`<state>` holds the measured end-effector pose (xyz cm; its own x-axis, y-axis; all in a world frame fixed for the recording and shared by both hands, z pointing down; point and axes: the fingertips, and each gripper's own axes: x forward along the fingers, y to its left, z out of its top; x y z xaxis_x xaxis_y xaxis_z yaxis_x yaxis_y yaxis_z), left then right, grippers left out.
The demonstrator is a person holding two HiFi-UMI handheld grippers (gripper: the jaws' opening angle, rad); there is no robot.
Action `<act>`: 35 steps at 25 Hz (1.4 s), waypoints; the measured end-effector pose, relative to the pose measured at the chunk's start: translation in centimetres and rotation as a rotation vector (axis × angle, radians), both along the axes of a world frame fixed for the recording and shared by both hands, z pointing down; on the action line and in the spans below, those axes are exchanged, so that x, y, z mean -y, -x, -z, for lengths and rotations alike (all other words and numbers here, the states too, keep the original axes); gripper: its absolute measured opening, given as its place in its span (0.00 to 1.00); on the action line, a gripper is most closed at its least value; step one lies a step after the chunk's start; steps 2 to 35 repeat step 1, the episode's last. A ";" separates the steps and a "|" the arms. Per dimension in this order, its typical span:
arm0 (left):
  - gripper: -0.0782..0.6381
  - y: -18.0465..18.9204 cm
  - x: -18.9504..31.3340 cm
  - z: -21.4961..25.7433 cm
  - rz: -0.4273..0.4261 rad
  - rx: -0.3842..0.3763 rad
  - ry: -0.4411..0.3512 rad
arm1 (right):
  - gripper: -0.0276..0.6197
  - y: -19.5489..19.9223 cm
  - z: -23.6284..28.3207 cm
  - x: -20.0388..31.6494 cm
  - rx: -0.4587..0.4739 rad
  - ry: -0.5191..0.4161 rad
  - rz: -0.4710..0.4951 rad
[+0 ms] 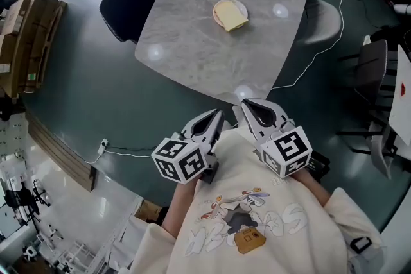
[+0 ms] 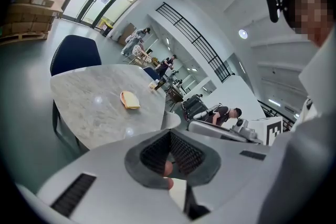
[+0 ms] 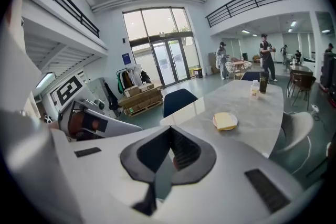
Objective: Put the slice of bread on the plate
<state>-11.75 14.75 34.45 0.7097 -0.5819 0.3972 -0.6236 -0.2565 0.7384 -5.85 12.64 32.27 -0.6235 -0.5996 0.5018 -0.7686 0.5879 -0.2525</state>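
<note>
Marble table (image 1: 192, 51) holds bread (image 1: 232, 17) on plate (image 1: 220, 6); left tool (image 1: 209, 121) and right tool (image 1: 257, 113), pressed together, hover by the chest (image 1: 244, 170).

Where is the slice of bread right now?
In the head view, the slice of bread lies on the plate near the middle of the grey table, with a dark chair off the table's left side.

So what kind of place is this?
Probably a big open workplace hall or lobby: tall glass doors, a railed upper balcony, stacked cardboard boxes and a marble table.
</note>
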 end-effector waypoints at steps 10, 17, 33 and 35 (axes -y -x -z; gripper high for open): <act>0.12 0.2 -0.3 0.0 -0.001 -0.001 0.003 | 0.05 0.3 0.1 -0.1 -0.010 -0.008 0.008; 0.12 0.2 -0.3 0.0 -0.001 -0.001 0.003 | 0.05 0.3 0.1 -0.1 -0.010 -0.008 0.008; 0.12 0.2 -0.3 0.0 -0.001 -0.001 0.003 | 0.05 0.3 0.1 -0.1 -0.010 -0.008 0.008; 0.12 0.2 -0.3 0.0 -0.001 -0.001 0.003 | 0.05 0.3 0.1 -0.1 -0.010 -0.008 0.008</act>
